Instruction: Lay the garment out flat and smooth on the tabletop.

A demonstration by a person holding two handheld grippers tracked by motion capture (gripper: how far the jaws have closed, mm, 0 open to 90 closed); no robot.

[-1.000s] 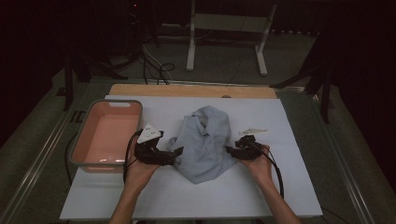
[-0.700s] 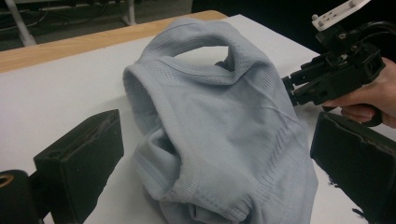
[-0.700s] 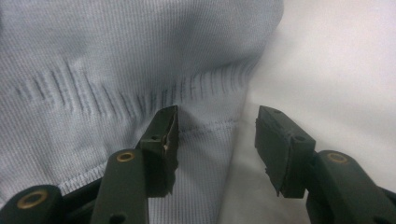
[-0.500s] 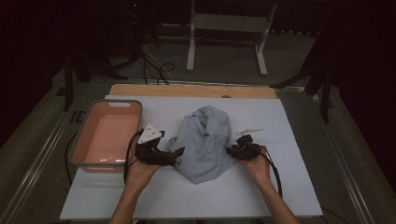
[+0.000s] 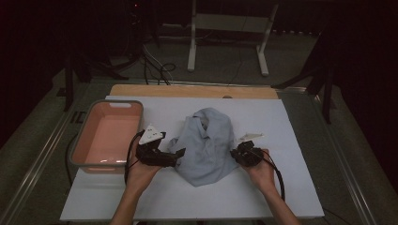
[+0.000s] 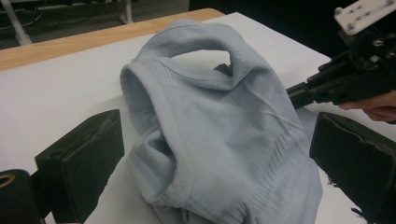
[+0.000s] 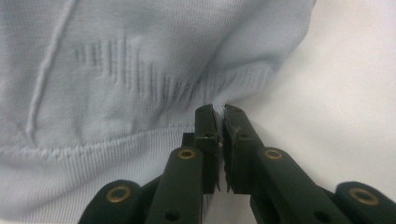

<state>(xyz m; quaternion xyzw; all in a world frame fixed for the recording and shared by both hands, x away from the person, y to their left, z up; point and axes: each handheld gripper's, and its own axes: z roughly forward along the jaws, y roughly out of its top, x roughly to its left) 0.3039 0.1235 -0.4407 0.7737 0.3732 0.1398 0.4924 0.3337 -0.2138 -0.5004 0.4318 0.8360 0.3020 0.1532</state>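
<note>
A light blue knitted garment [image 5: 206, 145] lies crumpled in the middle of the white table top [image 5: 263, 187]. My left gripper [image 5: 176, 157] rests at its left edge. In the left gripper view the jaws stand wide open on either side of the garment [image 6: 219, 93], not touching it. My right gripper [image 5: 236, 157] is at the garment's right edge. Its jaws have just been closing, and in the right gripper view the right gripper [image 7: 220, 112] pinches the ribbed hem of the garment [image 7: 116, 70]. The right gripper [image 6: 341, 84] also shows in the left gripper view.
A pink basin [image 5: 75, 145] with a grey rim stands on the table's left side, close to my left hand. A wooden strip [image 5: 192, 90] runs along the far edge. A metal stand [image 5: 225, 23] is on the dark floor beyond.
The right hand has shifted very slightly at the garment's edge. The left hand and the garment lie as before.
</note>
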